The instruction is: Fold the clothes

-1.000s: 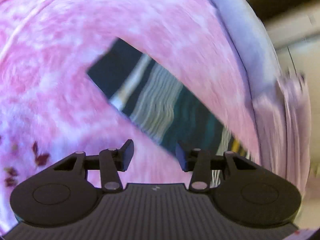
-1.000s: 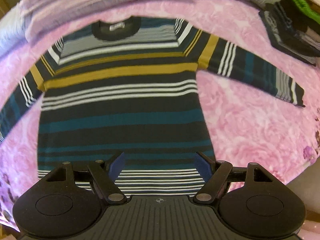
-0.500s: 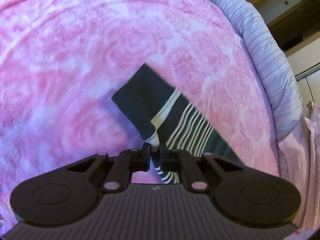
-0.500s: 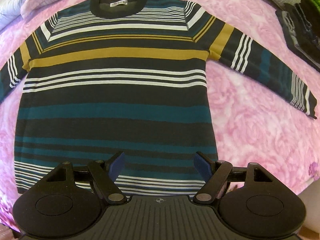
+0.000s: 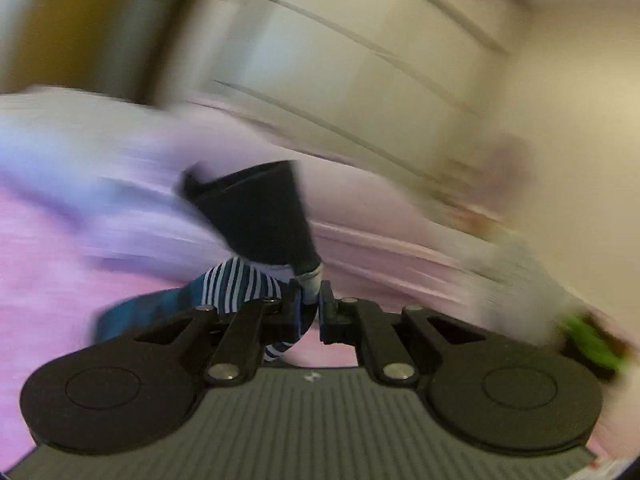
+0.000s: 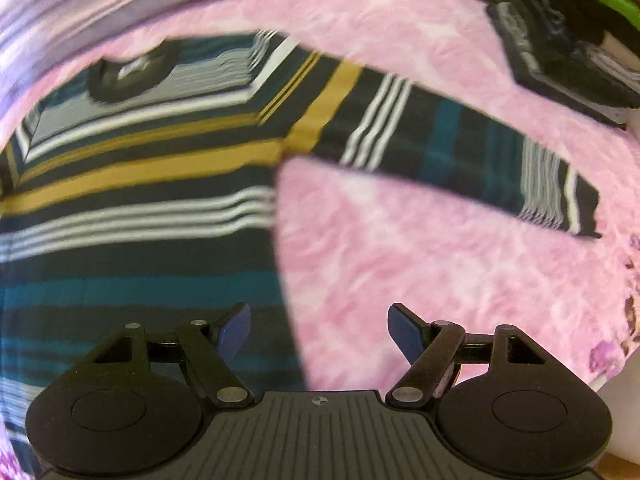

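The left gripper (image 5: 309, 307) pinches the dark cuff (image 5: 260, 216) of the striped knit sweater (image 6: 132, 200), lifted above the pink floral blanket (image 6: 420, 264). The right gripper (image 6: 319, 330) hangs wide open, empty. Sleeve-folding appears underway; next, carry the cuff across the chest.

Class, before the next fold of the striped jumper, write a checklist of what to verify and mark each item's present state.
1. Left tongs grip the dark cuff of the striped knit jumper's sleeve: ok.
2. Cuff lifted off the pink blanket: ok.
3. Right tongs open and holding nothing: ok.
4. Other sleeve lying flat: ok.
5. Jumper's body spread smooth: ok.
6. Landing spot for the lifted sleeve: cannot tell, left view blurred.
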Motion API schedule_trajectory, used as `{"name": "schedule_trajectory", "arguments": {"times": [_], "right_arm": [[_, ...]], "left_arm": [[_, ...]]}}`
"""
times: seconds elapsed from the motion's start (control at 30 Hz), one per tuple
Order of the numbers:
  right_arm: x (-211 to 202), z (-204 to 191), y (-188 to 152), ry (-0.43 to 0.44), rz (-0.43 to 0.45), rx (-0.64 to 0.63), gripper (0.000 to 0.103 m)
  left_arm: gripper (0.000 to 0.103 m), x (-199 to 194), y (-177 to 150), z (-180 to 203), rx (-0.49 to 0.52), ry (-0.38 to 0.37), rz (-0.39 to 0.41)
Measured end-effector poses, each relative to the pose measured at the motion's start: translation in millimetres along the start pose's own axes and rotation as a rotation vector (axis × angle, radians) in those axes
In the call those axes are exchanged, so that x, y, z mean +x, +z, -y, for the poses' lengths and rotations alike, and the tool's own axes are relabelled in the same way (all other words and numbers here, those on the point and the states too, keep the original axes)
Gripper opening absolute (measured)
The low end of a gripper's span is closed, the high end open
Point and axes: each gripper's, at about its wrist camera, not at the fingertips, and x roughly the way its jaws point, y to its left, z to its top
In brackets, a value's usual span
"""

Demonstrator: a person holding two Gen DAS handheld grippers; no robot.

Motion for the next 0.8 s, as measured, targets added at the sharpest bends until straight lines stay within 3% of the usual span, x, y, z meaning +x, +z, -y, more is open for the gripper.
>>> {"name": "schedule_trajectory", "arguments": {"times": [0.07,0.17,0.33,0.4,0.53,0.67,0.8], "right_arm": [[-2,15,7,-0.008,0.015,0.009,0.073],[1,36,15,-0.022,0.017,0.027,0.073],[16,61,18,-0.007,0.012,0.066,0.073],[25,66,24,0.057,0.039,0.114,0.073],[45,71,46,0.295,0.147,0.296,0.068],[76,62,75,0.485,0.214,0.457,0.056],[117,44,104,0.585,0.182,0.558,0.046]], "left_arm": [[0.021,26,-27,45,0.073,-0.081,-0.069],[0.023,57,-80,66,0.137,-0.052,-0.251],[0.022,57,-143,22,0.214,0.183,-0.454],[0.022,50,-148,-3,0.23,0.271,-0.479],[0.025,46,-141,-55,0.272,0.422,-0.484],[0.029,46,-137,-91,0.347,0.468,-0.494],[0.029,53,-139,-111,0.387,0.472,-0.509]]}}
